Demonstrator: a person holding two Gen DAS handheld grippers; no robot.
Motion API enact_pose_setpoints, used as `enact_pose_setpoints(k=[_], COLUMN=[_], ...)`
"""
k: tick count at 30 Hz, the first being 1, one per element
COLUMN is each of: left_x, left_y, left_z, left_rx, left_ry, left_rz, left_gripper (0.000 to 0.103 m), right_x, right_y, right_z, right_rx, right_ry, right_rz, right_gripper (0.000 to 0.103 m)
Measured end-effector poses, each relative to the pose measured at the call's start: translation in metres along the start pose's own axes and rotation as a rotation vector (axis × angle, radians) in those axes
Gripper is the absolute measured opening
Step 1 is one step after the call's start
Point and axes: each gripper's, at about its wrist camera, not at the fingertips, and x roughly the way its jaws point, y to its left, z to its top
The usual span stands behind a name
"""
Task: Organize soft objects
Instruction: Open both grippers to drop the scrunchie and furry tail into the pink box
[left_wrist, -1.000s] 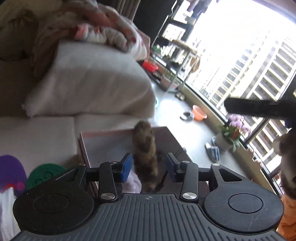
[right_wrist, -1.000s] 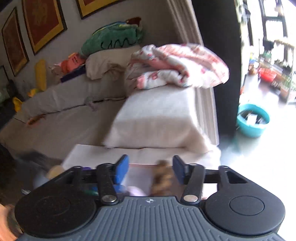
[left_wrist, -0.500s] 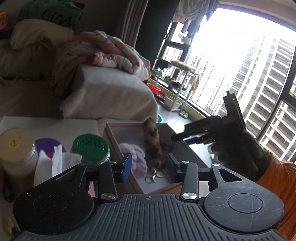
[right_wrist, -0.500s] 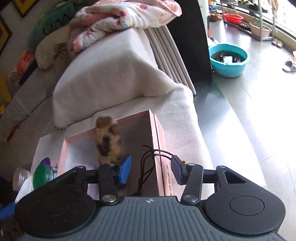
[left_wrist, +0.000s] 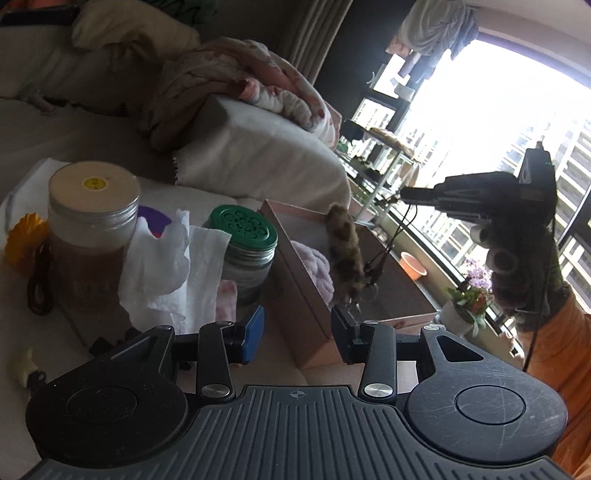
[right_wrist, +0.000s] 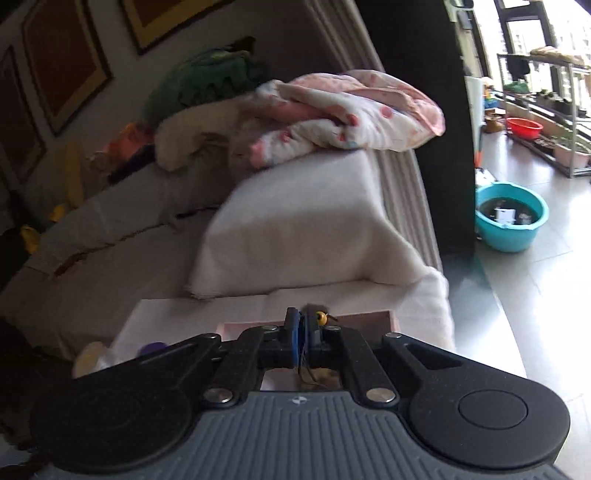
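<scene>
A brown spotted furry keychain toy (left_wrist: 345, 254) lies in a pink box (left_wrist: 306, 314) beside a pale pink fluffy item (left_wrist: 314, 269). A thin black cord (left_wrist: 397, 236) runs from the toy up to my right gripper (left_wrist: 404, 194), which hangs above the box's right side. In the right wrist view my right gripper (right_wrist: 303, 332) is shut on that cord, above the box's far edge (right_wrist: 354, 318). My left gripper (left_wrist: 297, 334) is open and empty just in front of the box.
Left of the box stand a green-lidded jar (left_wrist: 245, 254), a tall jar with a cream lid (left_wrist: 90, 236) and crumpled white tissue (left_wrist: 166, 273). A white cushion (right_wrist: 306, 225) with a pink blanket (right_wrist: 347, 110) lies behind. A teal basin (right_wrist: 511, 221) sits on the floor.
My right gripper has closed on the cord and risen above the box. My left gripper has drawn back from the box and stays open.
</scene>
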Motion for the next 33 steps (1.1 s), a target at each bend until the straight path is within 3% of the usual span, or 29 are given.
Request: enact_pose_setpoints(k=[3, 5, 6, 7, 9, 14, 15, 16, 18, 20, 23, 27, 29, 31, 33], left_x=[-0.001, -0.003, -0.005, -0.007, -0.016, -0.054, -0.061, -0.068, -0.08, -0.091, -0.098, -0.085, -0.08, -0.076, -0.073], left_y=[-0.002, -0.002, -0.001, 0.0, 0.006, 0.037, 0.045, 0.054, 0.067, 0.075, 0.083, 0.078, 0.076, 0.078, 0.08], left_z=[-0.003, -0.007, -0.01, -0.013, -0.016, -0.014, -0.013, -0.013, -0.011, -0.011, -0.014, -0.025, -0.03, -0.034, -0.036], left_rx=[0.029, 0.055, 0.063, 0.064, 0.057, -0.016, -0.042, -0.07, -0.119, -0.147, -0.146, -0.094, -0.082, -0.098, -0.107], left_ry=[0.016, 0.033, 0.039, 0.042, 0.034, -0.063, -0.086, -0.107, -0.143, -0.161, -0.142, -0.049, -0.013, -0.001, -0.008], left_rz=[-0.019, -0.02, -0.016, -0.008, 0.015, 0.125, 0.154, 0.182, 0.229, 0.281, 0.33, 0.336, 0.348, 0.384, 0.443], left_gripper=[0.044, 0.044, 0.044, 0.044, 0.044, 0.044, 0.044, 0.044, 0.044, 0.044, 0.044, 0.044, 0.044, 0.044, 0.044], right_x=[-0.006, 0.001, 0.006, 0.011, 0.023, 0.06, 0.069, 0.08, 0.105, 0.122, 0.126, 0.105, 0.086, 0.06, 0.035], right_y=[0.029, 0.042, 0.045, 0.047, 0.05, 0.045, 0.045, 0.043, 0.034, 0.021, 0.021, 0.029, 0.036, 0.049, 0.064], right_z=[0.007, 0.005, 0.003, 0.001, -0.004, -0.016, -0.019, -0.021, -0.025, -0.032, -0.045, -0.054, -0.056, -0.061, -0.069], right_rx=[-0.059, -0.07, -0.078, -0.087, -0.111, -0.146, -0.168, -0.189, -0.191, -0.14, -0.16, -0.21, -0.243, -0.301, -0.368], right_ry=[0.04, 0.066, 0.071, 0.061, 0.055, 0.127, 0.121, 0.122, 0.184, 0.278, 0.349, 0.351, 0.289, 0.19, 0.079], right_rz=[0.082, 0.061, 0.042, 0.013, -0.067, -0.163, -0.208, -0.25, -0.305, -0.316, -0.316, -0.298, -0.28, -0.255, -0.224], right_gripper=[0.005, 0.024, 0.045, 0.05, 0.05, 0.049, 0.043, 0.029, 0.011, 0.007, 0.006, 0.008, 0.019, 0.051, 0.066])
